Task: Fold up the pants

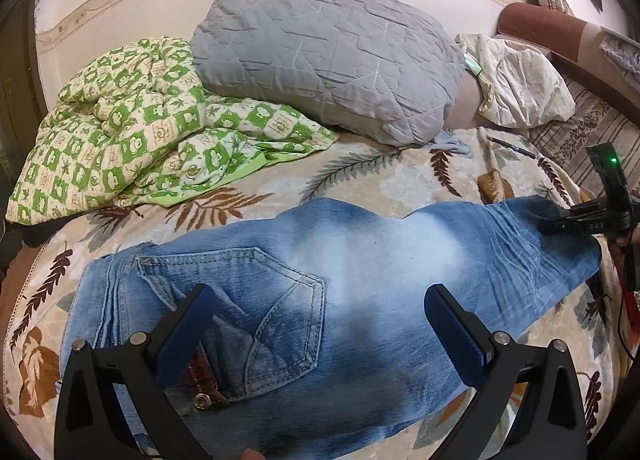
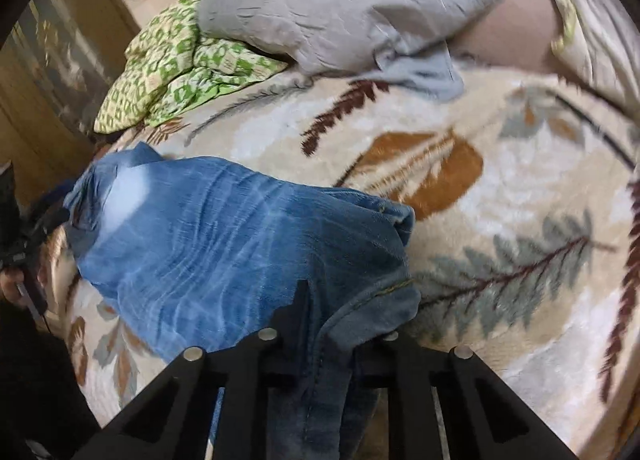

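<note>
A: Item: faded blue denim pants (image 1: 320, 280), lying flat on the cream leaf-print plush blanket (image 1: 380, 175); long axis left to right in the left view, waist and back pocket left, leg ends right; no readable label.

B: Left gripper (image 1: 320, 312): jaws wide apart above the seat, empty; right gripper (image 2: 320, 300): clamped on the leg-end denim; bare blanket beyond that hem; grey quilted pillow (image 1: 320, 51) well apart.

I see faded, washed denim on the jeans (image 1: 320, 300), plush pile on the leaf-print blanket (image 1: 380, 175), and stitched matt quilting on the grey pillow (image 1: 328, 55) at twelve o'clock; my gripper fingers (image 1: 460, 332) look matt plastic.
</note>
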